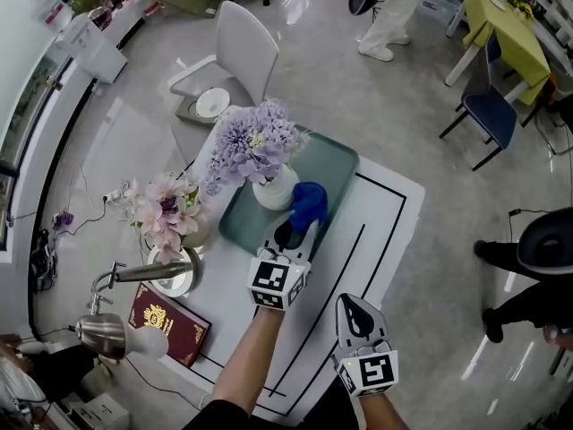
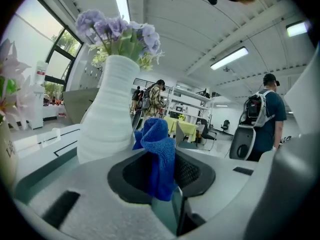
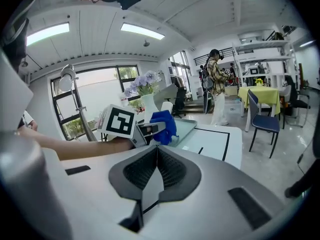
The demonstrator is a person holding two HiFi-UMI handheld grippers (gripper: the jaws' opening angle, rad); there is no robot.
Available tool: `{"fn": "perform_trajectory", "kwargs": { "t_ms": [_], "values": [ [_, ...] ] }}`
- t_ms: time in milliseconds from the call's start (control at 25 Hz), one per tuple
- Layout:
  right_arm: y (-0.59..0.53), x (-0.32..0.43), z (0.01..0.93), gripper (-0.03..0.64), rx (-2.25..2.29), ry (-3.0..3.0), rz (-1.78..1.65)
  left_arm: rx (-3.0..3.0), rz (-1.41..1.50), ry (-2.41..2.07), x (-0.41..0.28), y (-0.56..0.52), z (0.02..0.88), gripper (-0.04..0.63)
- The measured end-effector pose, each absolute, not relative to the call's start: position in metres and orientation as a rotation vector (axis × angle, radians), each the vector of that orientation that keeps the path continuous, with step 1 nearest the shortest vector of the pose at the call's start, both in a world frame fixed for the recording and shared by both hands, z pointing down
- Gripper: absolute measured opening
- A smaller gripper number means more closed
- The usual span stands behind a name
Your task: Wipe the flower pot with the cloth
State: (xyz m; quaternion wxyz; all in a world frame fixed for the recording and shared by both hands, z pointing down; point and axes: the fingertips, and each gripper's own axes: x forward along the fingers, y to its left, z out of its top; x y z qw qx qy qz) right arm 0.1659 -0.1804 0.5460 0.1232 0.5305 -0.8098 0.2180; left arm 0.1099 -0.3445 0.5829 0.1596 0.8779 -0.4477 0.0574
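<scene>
A white ribbed flower pot [image 1: 273, 192] with purple flowers [image 1: 253, 143] stands on a teal tray [image 1: 336, 163] on the white table. My left gripper [image 1: 296, 228] is shut on a blue cloth [image 1: 309, 202], which is bunched just right of the pot and close to its side. In the left gripper view the cloth [image 2: 158, 154] hangs between the jaws of my left gripper [image 2: 167, 176], with the pot [image 2: 107, 119] right behind at the left. My right gripper [image 1: 352, 305] is shut with nothing in it, nearer the table's front edge. The right gripper view shows my right gripper [image 3: 156, 156] and the cloth [image 3: 163, 123] beyond.
A second pot with pink flowers [image 1: 165, 209] stands left of the tray. A red book [image 1: 168, 322] and a metal kettle [image 1: 102, 331] lie at the front left. A white chair [image 1: 235, 54] stands behind the table, a blue chair [image 1: 489, 115] far right. A person [image 1: 387, 18] stands beyond.
</scene>
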Motion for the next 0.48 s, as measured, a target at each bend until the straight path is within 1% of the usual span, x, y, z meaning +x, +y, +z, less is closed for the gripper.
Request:
{"fn": "perform_trajectory", "kwargs": {
  "t_ms": [160, 280, 480],
  "values": [
    [-0.179, 0.166, 0.549, 0.008, 1.551, -2.361, 0.648, 2.569, 0.043, -1.366, 0.118, -0.355, 0.536, 0.106],
    [-0.178, 0.168, 0.551, 0.008, 1.55, -2.359, 0.652, 2.52, -0.04, -1.503, 0.11, -0.371, 0.509, 0.106],
    [-0.175, 0.175, 0.555, 0.008, 1.554, -2.348, 0.674, 2.363, -0.071, -1.652, 0.102, -0.392, 0.51, 0.106]
  ]
}}
